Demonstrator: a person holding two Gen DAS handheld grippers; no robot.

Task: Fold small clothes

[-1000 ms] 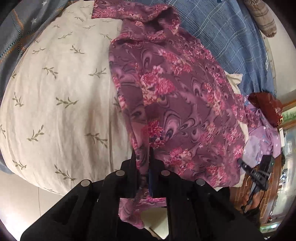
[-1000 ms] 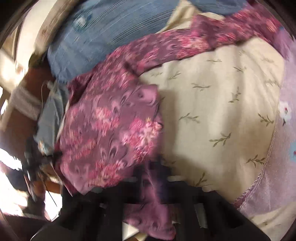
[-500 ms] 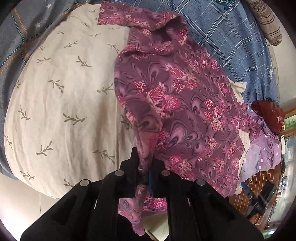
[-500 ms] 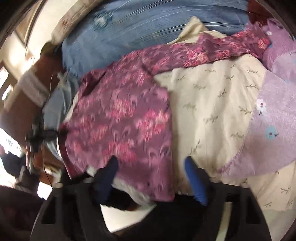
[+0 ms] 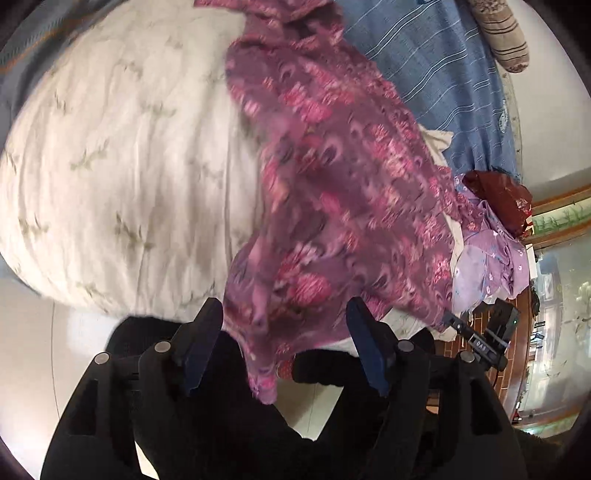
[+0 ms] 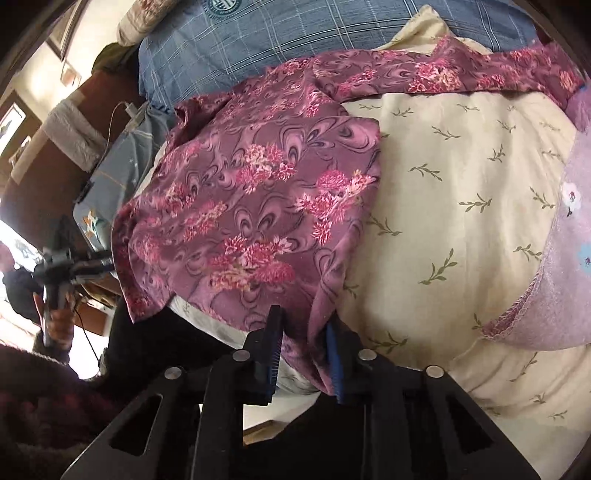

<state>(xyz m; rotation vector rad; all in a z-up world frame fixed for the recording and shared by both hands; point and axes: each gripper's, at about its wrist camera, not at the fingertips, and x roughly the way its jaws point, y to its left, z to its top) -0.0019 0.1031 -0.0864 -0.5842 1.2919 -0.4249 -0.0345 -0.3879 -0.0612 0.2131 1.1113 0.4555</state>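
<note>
Left gripper (image 5: 284, 332) in its own wrist view stands with its jaws spread wide, having just been opening; the hem of the purple floral garment (image 5: 340, 192) hangs loosely between the dark pads, which do not press on it. Ahead of the fingers the garment runs away up the frame, blurred, lying over a cream quilt with a leaf print (image 5: 122, 166) that spreads to the left of the fingers. Beyond the garment's far end lies a blue checked blanket (image 5: 436, 74), with a striped bolster (image 5: 502, 33) at its far right. To the right of the fingers a lilac cloth (image 5: 491, 266) and a dark red bundle (image 5: 498, 195) sit past the garment's edge, and the other gripper shows small there, low down.

Right gripper (image 6: 304, 338) in its view has jaws narrowly apart, having just been closing. A fold of the garment's (image 6: 251, 206) edge drops between the blue pads (image 6: 334, 354) and lies against the right one; whether both pads press on it cannot be told. Ahead and to the left the garment lies flat on the cream quilt (image 6: 461, 192), one sleeve stretched across the far side. To the right of the fingers lies a lilac flowered cloth (image 6: 565, 258); the blue blanket (image 6: 258, 33) lies beyond. At far left a hand (image 6: 55, 325) grips the other tool's handle.
</note>
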